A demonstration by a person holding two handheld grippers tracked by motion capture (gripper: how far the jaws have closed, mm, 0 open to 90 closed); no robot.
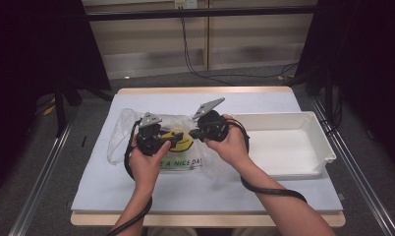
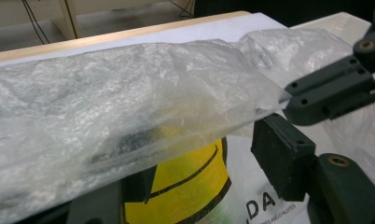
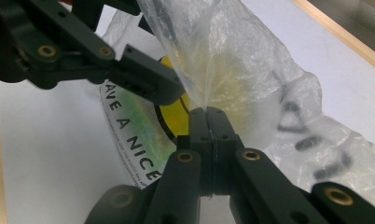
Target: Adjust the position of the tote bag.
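at the bottom of the high view the person's forearms come in, each hand around a black gripper, a cable looping under the right arm. the left gripper (image 1: 172, 141) sits left of centre and the right gripper (image 1: 194, 132) just right of it, their tips almost meeting over the plastic bag (image 1: 118, 137).

in the right gripper view, the right gripper's fingers (image 3: 208, 122) stand together at lower centre, pressed flat against each other with a thin fold of the plastic bag (image 3: 232, 60) pinched at their tip; the film rises from there toward the top of the frame. the left gripper's black arm crosses the upper left of that frame.

in the left gripper view, the left gripper's fingers (image 2: 281, 151) stand apart: one pad shows at lower right, the other sits under the film at lower centre. a raised layer of the plastic bag (image 2: 129, 107) drapes across the gap, and i cannot tell whether it touches the pads.

the bag is clear and crinkled, with a yellow smiley face (image 1: 183, 140) and black lettering. it lies in the middle of the white-covered table (image 1: 102, 189). a white tray (image 1: 323, 142) stands just right of the bag. beyond the table, at the top of the frame, a black cable (image 1: 190, 61) hangs down a pale wall.
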